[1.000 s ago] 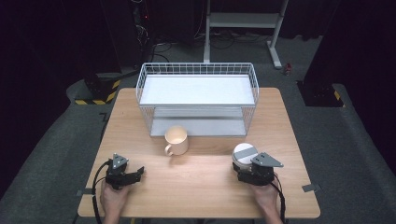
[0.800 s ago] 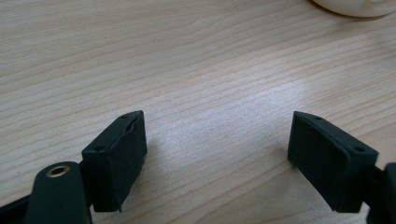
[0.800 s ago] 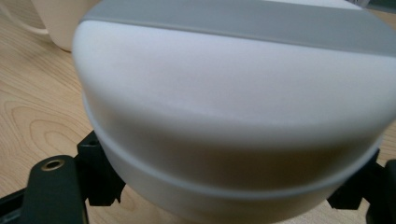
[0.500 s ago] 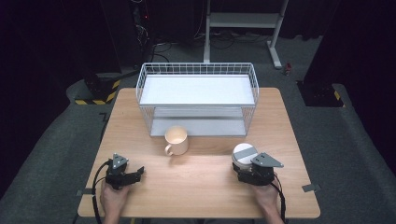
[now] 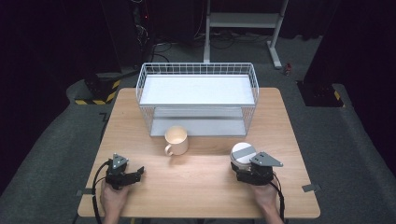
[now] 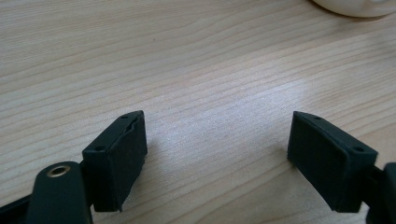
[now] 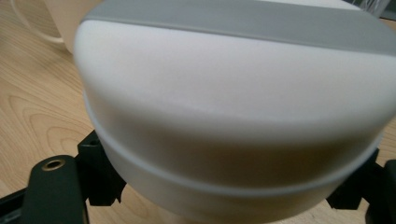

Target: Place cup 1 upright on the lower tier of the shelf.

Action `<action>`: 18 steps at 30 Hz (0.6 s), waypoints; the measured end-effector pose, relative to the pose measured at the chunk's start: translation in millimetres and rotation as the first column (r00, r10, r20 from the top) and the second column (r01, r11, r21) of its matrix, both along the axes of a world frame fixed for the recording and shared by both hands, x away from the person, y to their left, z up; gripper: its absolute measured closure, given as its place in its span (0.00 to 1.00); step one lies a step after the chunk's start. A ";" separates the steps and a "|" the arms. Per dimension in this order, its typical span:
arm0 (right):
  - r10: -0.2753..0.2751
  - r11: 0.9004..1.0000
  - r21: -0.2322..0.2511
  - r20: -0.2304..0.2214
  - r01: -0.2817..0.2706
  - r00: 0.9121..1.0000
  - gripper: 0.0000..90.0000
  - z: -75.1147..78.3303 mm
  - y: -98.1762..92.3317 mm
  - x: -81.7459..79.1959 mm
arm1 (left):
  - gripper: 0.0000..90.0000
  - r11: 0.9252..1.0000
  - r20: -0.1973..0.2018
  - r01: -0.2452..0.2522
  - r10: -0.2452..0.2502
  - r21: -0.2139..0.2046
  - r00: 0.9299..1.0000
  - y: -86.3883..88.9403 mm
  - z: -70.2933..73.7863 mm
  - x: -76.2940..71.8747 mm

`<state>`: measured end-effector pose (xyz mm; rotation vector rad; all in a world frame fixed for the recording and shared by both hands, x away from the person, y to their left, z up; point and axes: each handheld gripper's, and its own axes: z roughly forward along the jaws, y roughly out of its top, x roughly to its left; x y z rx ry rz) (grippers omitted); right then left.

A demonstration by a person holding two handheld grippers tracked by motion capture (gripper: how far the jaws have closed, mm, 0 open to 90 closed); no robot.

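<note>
A white round container (image 5: pixel 242 152) with a grey stripe across its lid stands on the wooden table (image 5: pixel 196 186) at the front right. My right gripper (image 5: pixel 243 164) is shut on its lower body; in the right gripper view the container (image 7: pixel 233 107) sits between the two black jaws, one on either side. At the front left my left gripper (image 5: pixel 136 175) rests on the table, open, with bare wood between its pads (image 6: pixel 122 154). A cream mug (image 5: pixel 176 138) stands upright in the middle of the table, handle toward the front left.
A white wire rack (image 5: pixel 198 70) with two shelves stands at the back of the table, just behind the mug. In the left gripper view the mug's base (image 6: pixel 359 5) shows at the top right. Dark floor and a metal stand lie beyond the table.
</note>
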<state>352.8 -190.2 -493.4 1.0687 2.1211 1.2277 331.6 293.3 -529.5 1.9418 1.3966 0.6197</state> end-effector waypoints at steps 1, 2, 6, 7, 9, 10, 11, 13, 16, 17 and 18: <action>-0.002 1.000 0.000 0.001 0.002 1.000 0.21 0.4 0.9 -0.3 | 0.22 1.000 -0.001 0.000 0.000 0.000 1.000 0.0 0.0 0.0; 0.000 1.000 0.001 0.002 0.000 1.000 0.21 0.9 1.5 -0.4 | 0.23 1.000 0.000 0.000 0.000 0.000 1.000 0.0 0.0 0.0; 0.004 1.000 0.006 0.002 -0.004 1.000 0.21 2.6 3.1 -0.7 | 0.23 1.000 -0.002 0.001 -0.001 0.000 1.000 0.1 0.1 0.0; 0.007 1.000 0.007 0.001 -0.007 1.000 0.21 3.2 3.6 -0.5 | 0.23 1.000 0.000 0.000 0.000 0.000 1.000 0.0 0.0 0.0; 0.015 1.000 0.010 0.001 -0.015 1.000 0.21 4.6 4.9 1.4 | 0.23 1.000 -0.003 0.001 -0.001 0.000 1.000 0.1 0.2 0.0; 0.018 1.000 0.012 0.001 -0.018 1.000 0.21 5.1 5.5 2.0 | 0.23 1.000 -0.001 0.000 0.000 0.000 1.000 0.0 0.1 0.0; 0.018 1.000 0.017 -0.003 -0.018 1.000 0.21 5.7 6.4 2.3 | 0.23 1.000 -0.003 0.001 -0.001 0.000 1.000 0.1 0.2 -0.1; 0.027 0.999 0.019 0.002 -0.027 1.000 0.21 7.3 7.9 3.8 | 0.23 1.000 -0.001 0.000 0.000 0.000 1.000 0.0 0.0 0.0; 0.034 0.999 0.029 0.002 -0.034 0.999 0.21 10.0 10.3 6.7 | 0.23 1.000 -0.002 0.000 0.000 0.000 1.000 0.1 0.1 -0.1; 0.034 0.999 0.029 0.002 -0.034 0.999 0.21 10.0 10.3 6.7 | 0.23 1.000 -0.002 0.000 0.000 0.000 1.000 0.1 0.1 -0.1; 0.040 0.999 0.031 0.001 -0.040 0.999 0.21 11.5 11.7 9.5 | 0.23 1.000 0.000 -0.001 0.001 0.000 1.000 0.0 0.0 -0.1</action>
